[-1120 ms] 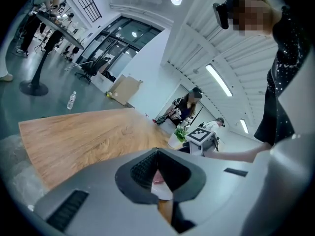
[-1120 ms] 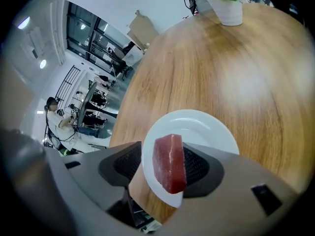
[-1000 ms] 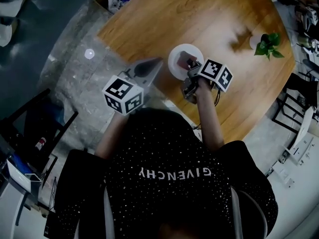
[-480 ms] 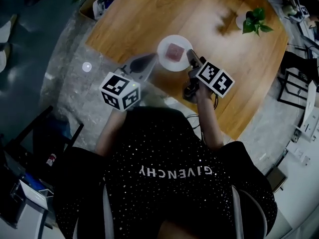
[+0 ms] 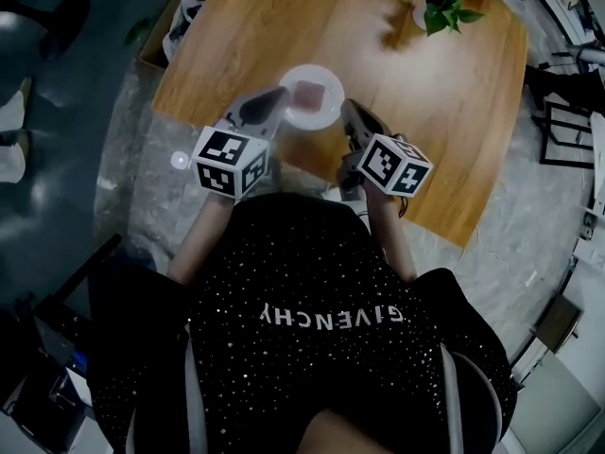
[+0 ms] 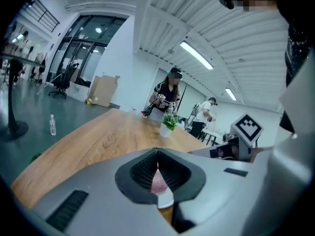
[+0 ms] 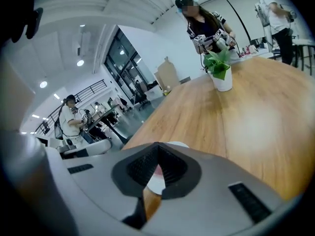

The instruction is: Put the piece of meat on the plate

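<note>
Left gripper (image 5: 280, 94): jaws together, nothing held, tip just beside the plate's left rim. An inward swing would likely clip that rim. Plate (image 5: 317, 70), white, on the wooden table (image 5: 425, 112), bears the piece of meat (image 5: 309, 93) at its middle, so placement looks done. A knock could send the plate toward the table's near edge, which lies close. Right gripper (image 5: 348, 107): jaws together, nothing held, just right of the plate, same hazard. Potted plant (image 5: 444, 8): far right, well apart. Open room: broad tabletop far and right, and the near side looks free for pulling back.
</note>
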A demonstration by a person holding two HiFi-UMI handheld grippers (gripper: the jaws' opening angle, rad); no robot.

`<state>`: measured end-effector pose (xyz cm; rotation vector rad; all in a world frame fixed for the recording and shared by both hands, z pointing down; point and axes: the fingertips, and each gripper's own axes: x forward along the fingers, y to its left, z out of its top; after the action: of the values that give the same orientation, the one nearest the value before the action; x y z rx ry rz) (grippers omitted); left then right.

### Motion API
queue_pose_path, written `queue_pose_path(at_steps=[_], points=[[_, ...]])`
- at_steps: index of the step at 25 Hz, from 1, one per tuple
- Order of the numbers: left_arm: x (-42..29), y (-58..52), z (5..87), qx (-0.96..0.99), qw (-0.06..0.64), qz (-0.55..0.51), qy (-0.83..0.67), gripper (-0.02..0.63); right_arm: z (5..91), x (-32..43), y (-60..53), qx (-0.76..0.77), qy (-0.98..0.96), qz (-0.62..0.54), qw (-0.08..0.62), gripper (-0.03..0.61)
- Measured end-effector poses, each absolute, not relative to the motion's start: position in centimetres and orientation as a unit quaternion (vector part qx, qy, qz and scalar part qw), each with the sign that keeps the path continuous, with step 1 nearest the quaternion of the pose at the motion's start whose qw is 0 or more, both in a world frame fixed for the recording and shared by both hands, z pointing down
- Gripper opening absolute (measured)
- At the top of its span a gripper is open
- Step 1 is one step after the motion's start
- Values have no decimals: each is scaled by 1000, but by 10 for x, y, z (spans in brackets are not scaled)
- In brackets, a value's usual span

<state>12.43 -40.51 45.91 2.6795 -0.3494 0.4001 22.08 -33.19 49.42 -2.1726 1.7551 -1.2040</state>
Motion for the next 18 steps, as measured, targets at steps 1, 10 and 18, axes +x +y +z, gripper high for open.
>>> queue_pose_path(at_steps=[1,10,18], points=[[125,-405,459,961,194,150,-128,11,491,220,-330,-712,579,-391,60,9],[130,-393,459,962,177,164,-125,11,473,221,-314,-712,604,-357,37,9],[125,-394,460,962,179,159,-132,11,472,219,-313,-708,609,-356,33,9]])
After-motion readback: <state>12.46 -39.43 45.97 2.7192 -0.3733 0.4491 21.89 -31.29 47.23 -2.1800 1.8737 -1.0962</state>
